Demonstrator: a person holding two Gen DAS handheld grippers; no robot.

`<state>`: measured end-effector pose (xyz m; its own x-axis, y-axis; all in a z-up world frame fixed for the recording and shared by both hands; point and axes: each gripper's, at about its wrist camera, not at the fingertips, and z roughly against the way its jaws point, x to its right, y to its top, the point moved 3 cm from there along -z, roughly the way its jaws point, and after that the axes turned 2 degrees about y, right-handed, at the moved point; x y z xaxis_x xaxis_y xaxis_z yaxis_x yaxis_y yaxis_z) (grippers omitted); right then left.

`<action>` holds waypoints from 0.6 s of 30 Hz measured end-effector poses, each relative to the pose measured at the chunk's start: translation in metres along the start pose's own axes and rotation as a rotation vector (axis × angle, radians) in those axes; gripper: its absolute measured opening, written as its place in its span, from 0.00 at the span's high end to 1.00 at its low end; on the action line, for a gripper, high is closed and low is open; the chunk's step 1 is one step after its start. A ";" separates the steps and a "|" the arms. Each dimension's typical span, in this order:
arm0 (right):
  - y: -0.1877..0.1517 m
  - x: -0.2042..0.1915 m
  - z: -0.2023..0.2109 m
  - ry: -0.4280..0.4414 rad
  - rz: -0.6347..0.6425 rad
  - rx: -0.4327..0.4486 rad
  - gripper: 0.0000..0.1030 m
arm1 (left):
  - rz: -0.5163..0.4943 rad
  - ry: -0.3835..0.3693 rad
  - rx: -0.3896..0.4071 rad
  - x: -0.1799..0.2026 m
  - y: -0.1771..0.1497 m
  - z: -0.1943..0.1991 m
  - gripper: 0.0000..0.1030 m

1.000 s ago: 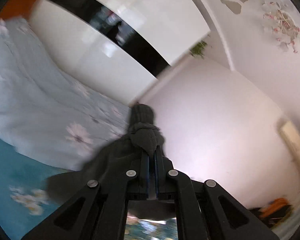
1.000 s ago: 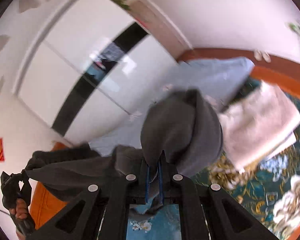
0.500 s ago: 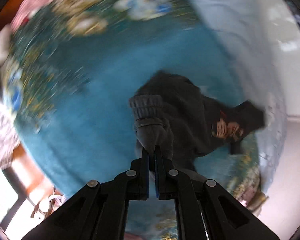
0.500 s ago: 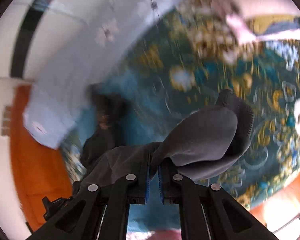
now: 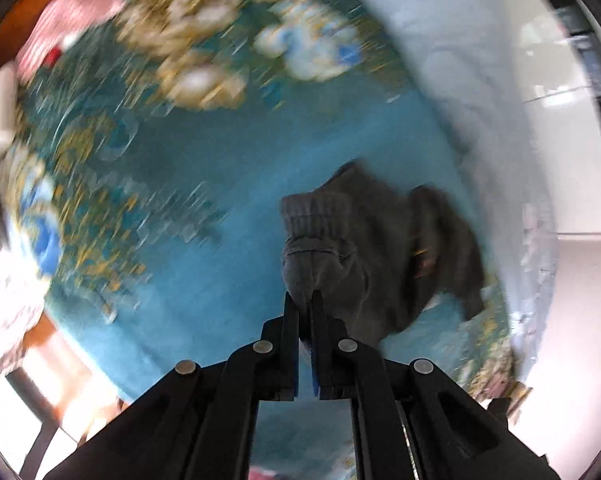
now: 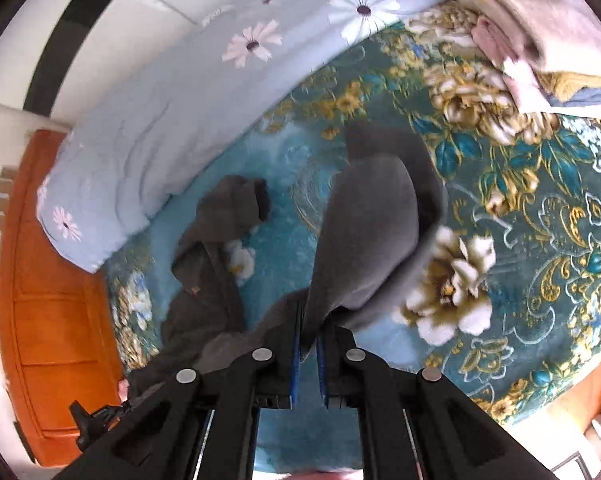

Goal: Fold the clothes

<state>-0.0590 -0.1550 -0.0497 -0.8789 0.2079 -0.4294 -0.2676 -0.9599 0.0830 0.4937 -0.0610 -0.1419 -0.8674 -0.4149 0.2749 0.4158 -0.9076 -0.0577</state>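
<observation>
**Both grippers pinch a dark grey garment over the teal bed cover**

Left wrist view: heavy motion blur. Left gripper points steeply down, jaws pressed together on a ribbed cuff of the dark grey garment. Cuff stands up just past the fingertips. Rest of the garment trails right and lies bunched on the teal floral bed cover. Small orange-brown patch on the garment, too blurred to identify. Pale blue quilt runs along the cover's far right side. Pink-and-red fabric at top left, blurred.

Right wrist view: sharper. Right gripper also points down, jaws nearly together, pinching a grey fold of the same garment; the fold balloons up and forward past the fingertips, off the cover. Another part of the garment lies crumpled on the bed cover to the left, stretching toward the lower left. Pale blue quilt with daisy print lies beyond it, touching the cover's edge. Stacked folded cloths at top right. Orange wooden panel at left. Part of the other gripper shows at lower left, a bit of hand beside it.
</observation>
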 end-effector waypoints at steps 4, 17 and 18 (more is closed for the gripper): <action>-0.027 0.036 -0.037 -0.112 -0.083 -0.122 0.93 | 0.057 0.144 -0.136 -0.029 -0.014 -0.040 0.96; 0.045 -0.017 0.014 -0.009 0.035 0.069 0.95 | -0.042 -0.006 -0.012 0.020 0.014 -0.005 0.96; 0.043 -0.019 0.009 -0.011 0.034 0.058 0.95 | -0.026 0.016 -0.023 0.012 0.012 -0.007 0.96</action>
<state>-0.0578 -0.1986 -0.0300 -0.8921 0.1773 -0.4156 -0.2592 -0.9542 0.1493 0.4865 -0.0769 -0.1465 -0.8820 -0.3923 0.2611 0.3873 -0.9191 -0.0727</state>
